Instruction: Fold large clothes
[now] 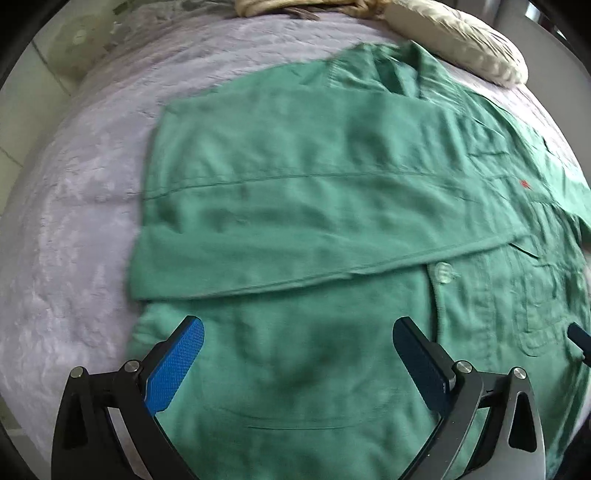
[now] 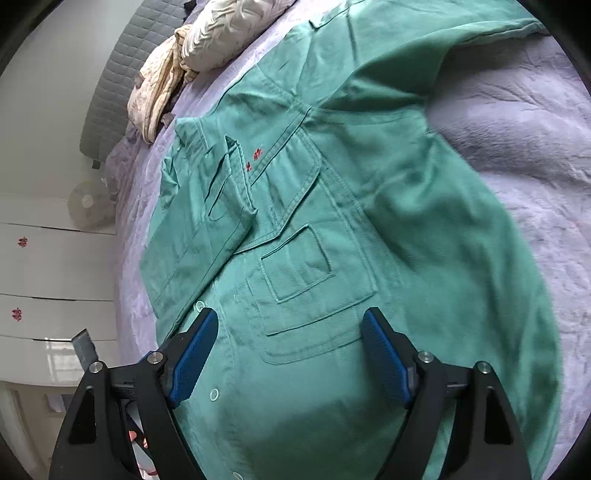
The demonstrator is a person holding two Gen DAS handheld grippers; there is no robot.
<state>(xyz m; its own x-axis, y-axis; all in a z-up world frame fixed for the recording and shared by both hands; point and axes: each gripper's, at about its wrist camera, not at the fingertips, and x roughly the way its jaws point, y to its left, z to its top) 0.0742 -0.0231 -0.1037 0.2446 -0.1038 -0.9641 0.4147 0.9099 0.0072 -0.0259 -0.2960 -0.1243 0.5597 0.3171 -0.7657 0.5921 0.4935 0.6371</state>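
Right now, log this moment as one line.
stage: one side folded in | green shirt flat on bed | left gripper open | right gripper open

My left gripper [image 1: 297, 334]: black frame, blue textured pads [image 1: 176, 365], silver screws. My right gripper [image 2: 290, 334]: same black, same blue ribbed pads [image 2: 386, 356]. Shirt [image 1: 325, 192]: plain green, green stitching, small red embroidery [image 2: 254, 159] by chest pocket, pale translucent buttons [image 2: 214, 394]. Bedspread [image 1: 74, 206]: pale lilac, faint tone-on-tone pattern. Quilt [image 2: 218, 33] at bed's far edge: cream. Headboard [image 2: 122, 70]: grey, quilted squares. Cabinet [image 2: 51, 266]: white, small red motifs.
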